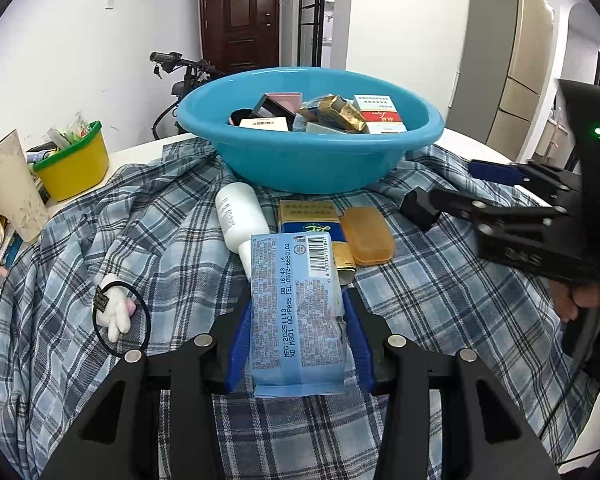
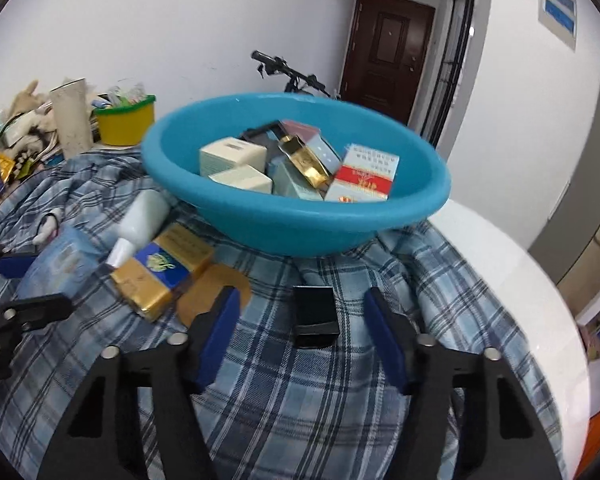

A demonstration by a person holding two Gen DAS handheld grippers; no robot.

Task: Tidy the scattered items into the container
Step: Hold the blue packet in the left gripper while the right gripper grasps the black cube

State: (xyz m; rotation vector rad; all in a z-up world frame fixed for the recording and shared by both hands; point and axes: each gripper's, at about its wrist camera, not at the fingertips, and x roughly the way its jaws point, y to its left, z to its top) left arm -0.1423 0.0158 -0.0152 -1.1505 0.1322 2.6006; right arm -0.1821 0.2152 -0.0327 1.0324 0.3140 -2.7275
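White walls and a dark door (image 1: 240, 16) back a table under a blue plaid cloth (image 1: 100, 240). On the cloth, the blue basin (image 1: 308, 160) holds boxes. Before the basin, the left gripper (image 1: 298, 320) clamps a pale-blue packet (image 1: 296, 304); the right gripper (image 2: 306, 320) stands apart around a small black box (image 2: 314, 316), pads clear.

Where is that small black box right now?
In the right wrist view the small black box lies on the plaid cloth between the right gripper's open fingers, just before the blue basin.

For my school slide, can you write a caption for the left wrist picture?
Left gripper shut on a light blue packet, facing the blue basin on the plaid cloth.
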